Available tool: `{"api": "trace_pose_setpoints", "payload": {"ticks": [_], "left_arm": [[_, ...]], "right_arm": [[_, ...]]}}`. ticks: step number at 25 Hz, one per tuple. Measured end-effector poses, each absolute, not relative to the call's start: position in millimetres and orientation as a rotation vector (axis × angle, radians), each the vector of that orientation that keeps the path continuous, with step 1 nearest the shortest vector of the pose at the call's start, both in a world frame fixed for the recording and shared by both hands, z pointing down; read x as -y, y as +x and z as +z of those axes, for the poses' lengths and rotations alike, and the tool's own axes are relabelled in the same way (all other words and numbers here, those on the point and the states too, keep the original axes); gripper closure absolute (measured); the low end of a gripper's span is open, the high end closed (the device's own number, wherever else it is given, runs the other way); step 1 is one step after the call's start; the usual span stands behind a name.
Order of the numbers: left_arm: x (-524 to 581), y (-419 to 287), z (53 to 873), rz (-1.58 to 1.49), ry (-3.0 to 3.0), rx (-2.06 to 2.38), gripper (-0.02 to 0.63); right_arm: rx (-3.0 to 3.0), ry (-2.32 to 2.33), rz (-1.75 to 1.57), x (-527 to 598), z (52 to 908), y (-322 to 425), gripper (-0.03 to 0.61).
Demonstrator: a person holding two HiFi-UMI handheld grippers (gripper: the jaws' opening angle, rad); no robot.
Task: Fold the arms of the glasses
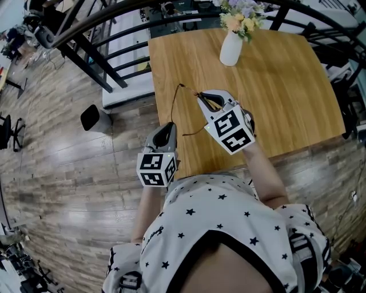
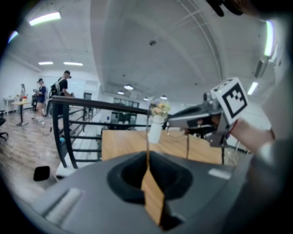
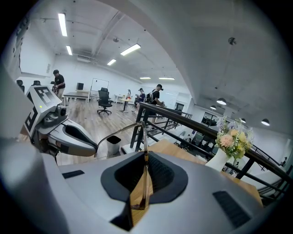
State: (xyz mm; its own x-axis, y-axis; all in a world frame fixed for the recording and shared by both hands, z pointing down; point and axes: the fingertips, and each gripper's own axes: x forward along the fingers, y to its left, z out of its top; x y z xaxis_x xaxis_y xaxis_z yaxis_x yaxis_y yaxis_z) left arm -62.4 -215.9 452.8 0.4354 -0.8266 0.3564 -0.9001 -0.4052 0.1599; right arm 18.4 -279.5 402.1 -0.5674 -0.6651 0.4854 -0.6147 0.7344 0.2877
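Glasses (image 1: 212, 102) are up in the air over the near edge of the wooden table (image 1: 274, 86), held between both grippers, not lying on the tabletop.

The right gripper (image 1: 201, 96) has the front of the frame. In the right gripper view its jaws are pinched almost together, with the thin frame (image 3: 145, 155) standing on edge right in the slot. From there the frame runs up to a corner, and one arm (image 3: 120, 131) bends off sideways toward the left gripper (image 3: 94, 145).

The left gripper (image 1: 170, 127) sits lower and closer to the person's body. In its own view the jaws are down to a narrow slit clamped on that same arm (image 2: 147, 141), which shows as a skinny dark line going straight up out of the slot. The right gripper (image 2: 181, 116) shows there too, just off to the right, with its marker cube (image 2: 231, 98).

So the arm still sticks out from the frame, not folded in yet.

Other stuff: a white vase (image 1: 231, 48) with a bunch of flowers (image 1: 240, 17) stands at the far side of the table, well away from the glasses. A black railing (image 1: 97, 54) runs behind it, and a small dark bin (image 1: 94, 117) sits on the wood floor to the left.
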Motion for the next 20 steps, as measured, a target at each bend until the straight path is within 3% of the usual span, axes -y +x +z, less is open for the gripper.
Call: {"api": "trace_pose_setpoints", "payload": {"ticks": [20], "left_arm": [[217.9,-24.0,461.1,0.479,2.482,1.308,0.586]], "right_arm": [[2.360,0.957,-0.136,280.7,403.0,16.0,0.546]]}}
